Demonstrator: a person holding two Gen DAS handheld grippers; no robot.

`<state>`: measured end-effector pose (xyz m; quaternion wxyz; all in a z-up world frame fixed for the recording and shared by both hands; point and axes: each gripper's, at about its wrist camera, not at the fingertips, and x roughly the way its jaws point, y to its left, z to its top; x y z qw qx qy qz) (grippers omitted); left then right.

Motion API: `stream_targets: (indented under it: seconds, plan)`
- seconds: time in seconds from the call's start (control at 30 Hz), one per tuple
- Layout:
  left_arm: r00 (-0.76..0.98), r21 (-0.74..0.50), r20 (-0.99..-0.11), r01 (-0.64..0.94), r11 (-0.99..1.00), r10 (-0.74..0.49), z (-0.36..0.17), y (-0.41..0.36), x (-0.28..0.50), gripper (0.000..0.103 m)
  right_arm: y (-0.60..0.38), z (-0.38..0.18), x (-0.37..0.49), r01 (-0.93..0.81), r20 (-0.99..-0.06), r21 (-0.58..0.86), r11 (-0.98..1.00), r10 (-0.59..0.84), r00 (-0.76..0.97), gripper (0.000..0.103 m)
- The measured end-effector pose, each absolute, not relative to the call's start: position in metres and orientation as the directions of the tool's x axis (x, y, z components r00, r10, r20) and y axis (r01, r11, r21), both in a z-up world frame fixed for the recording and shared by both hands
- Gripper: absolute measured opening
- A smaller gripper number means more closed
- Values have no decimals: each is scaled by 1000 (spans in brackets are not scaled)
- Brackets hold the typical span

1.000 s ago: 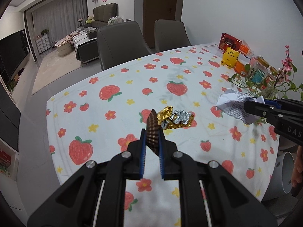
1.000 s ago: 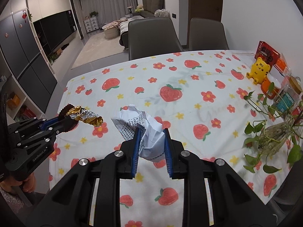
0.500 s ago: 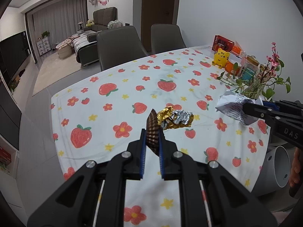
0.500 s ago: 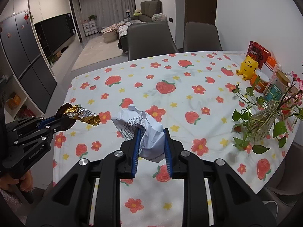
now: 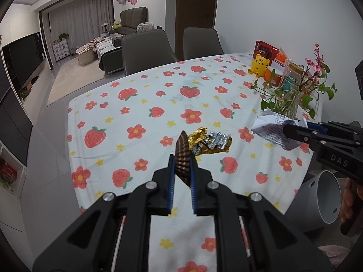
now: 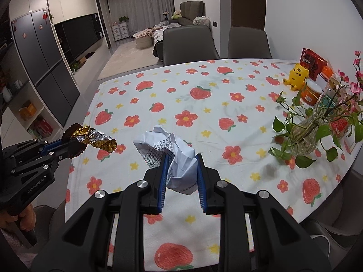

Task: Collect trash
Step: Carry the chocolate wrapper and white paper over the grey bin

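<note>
— Jaws, left gripper?
— Clamped on brown fluted paper cup w/ gold-silver foil wrapper, held above worktop, left of glass vase.
— Right gripper?
— Jaws clamped on crumpled printed paper, also lifted off worktop, between foil wrapper and vase.
— Beyond vase?
— Yellow bear figure, red box behind it.

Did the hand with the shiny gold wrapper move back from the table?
Yes. The left gripper, shut on the foil wrapper, pulled back: the yellow bear figurine looks farther away.
</note>
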<state>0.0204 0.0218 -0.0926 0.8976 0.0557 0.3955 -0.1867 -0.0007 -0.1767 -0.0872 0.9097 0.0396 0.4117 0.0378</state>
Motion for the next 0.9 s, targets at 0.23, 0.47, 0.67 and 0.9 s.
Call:
stream_targets:
  seconds: [0.23, 0.47, 0.67, 0.9]
  plan:
    - [593, -46, -742, 421, 906, -314, -94, -22, -16, 12, -218, -90, -44, 0, -752, 120, 993, 91, 653, 22]
    - [540, -43, -749, 538, 842, -384, -95, -81, -37, 12, -273, -91, -90, 124, -753, 122, 985, 10, 658, 22]
    - [462, -45, -749, 679, 732, -474, -95, -142, -54, 12, -323, -93, -140, 302, -759, 110, 947, -116, 640, 22]
    - [330, -55, -757, 828, 558, -564, -100, -214, -83, 12, -370, -92, -209, 511, -765, 98, 854, -264, 588, 22]
